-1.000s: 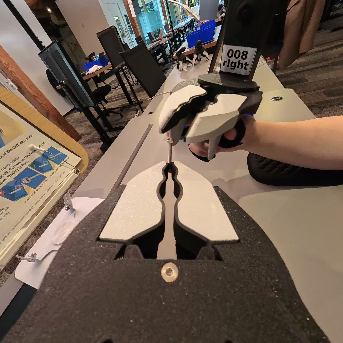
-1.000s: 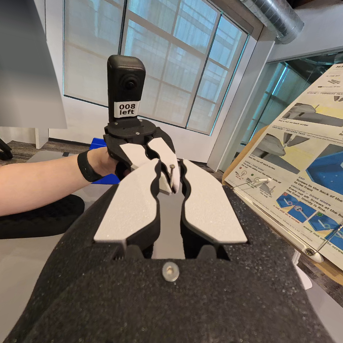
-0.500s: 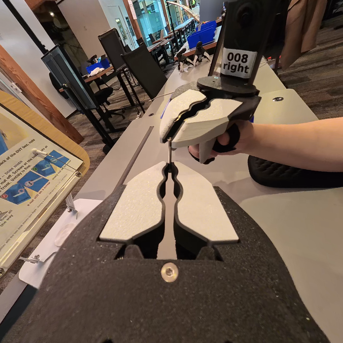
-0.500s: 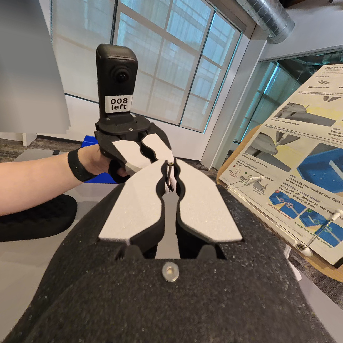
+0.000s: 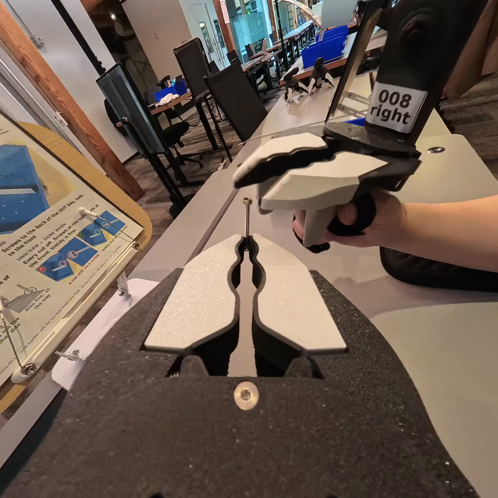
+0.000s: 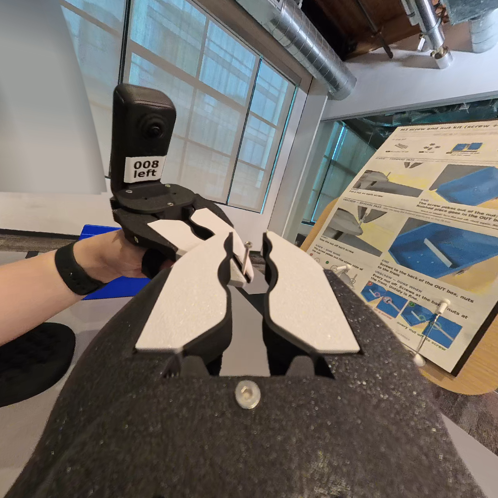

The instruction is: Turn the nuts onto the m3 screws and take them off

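My left gripper (image 5: pixel 246 238) is shut on the lower end of a thin metal screw (image 5: pixel 245 218), which stands upright with its head on top. The right wrist view shows the same grip, with the left gripper (image 6: pixel 244 276) pinching the screw (image 6: pixel 245 260) at its tip. My right gripper (image 6: pixel 248 236) is open. Its two fingertips (image 6: pixel 269 239) stand on either side of the screw head with a gap on both sides. In the left wrist view the right gripper (image 5: pixel 249 192) hovers just above and to the right of the screw head without touching it.
A slanted instruction board (image 5: pixel 54 242) stands at the table's left edge and also shows in the right wrist view (image 6: pixel 417 242). A black padded rest (image 5: pixel 431 272) lies under the right forearm. A blue bin (image 6: pixel 107 289) sits behind the left hand. The grey tabletop (image 5: pixel 404 350) lies below. My two grippers' fingertips are within a few centimetres of each other.
Half a second ago my right gripper was shut on the screw head. It has since opened and let go. The screw stays upright in my left gripper.
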Demonstrator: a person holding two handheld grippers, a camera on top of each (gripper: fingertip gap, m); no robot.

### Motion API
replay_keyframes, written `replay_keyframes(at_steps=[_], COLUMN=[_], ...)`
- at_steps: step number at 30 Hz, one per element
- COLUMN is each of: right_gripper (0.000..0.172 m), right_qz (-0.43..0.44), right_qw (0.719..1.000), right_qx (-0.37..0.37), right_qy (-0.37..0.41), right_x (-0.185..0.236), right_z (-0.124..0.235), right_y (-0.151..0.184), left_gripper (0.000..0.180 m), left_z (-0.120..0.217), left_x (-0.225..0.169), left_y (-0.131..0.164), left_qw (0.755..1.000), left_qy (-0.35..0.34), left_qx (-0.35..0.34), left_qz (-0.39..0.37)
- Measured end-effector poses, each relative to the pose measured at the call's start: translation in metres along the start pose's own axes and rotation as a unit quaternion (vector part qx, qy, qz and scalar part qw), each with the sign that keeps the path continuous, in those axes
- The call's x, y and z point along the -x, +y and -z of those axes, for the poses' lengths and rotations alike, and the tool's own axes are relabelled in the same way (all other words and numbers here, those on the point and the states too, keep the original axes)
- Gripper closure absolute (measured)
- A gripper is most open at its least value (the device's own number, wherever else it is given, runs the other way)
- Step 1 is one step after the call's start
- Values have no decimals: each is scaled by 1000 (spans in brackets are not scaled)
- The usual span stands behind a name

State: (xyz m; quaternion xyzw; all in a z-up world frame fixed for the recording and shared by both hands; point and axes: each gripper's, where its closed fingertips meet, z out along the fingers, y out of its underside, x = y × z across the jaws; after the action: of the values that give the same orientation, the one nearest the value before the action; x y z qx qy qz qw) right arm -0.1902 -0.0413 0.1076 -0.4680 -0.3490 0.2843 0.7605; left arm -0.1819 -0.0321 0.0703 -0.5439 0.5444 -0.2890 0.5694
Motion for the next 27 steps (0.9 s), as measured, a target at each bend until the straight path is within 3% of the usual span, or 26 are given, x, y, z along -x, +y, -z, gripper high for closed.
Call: replay_keyframes(at_steps=[10, 27], right_gripper=[151, 165], right_qz=[62, 68], right_qw=[997, 996], right_qx=[-4, -7], right_qy=[-41, -63], right_x=[11, 18], right_z=[9, 11], right_y=[-8, -8], left_gripper=[178, 178], left_z=[3, 4], left_x=[-16, -25], left_y=[-8, -13], left_qw=[998, 996], left_qy=[48, 69], left_qx=[-32, -47], left_qz=[-9, -18])
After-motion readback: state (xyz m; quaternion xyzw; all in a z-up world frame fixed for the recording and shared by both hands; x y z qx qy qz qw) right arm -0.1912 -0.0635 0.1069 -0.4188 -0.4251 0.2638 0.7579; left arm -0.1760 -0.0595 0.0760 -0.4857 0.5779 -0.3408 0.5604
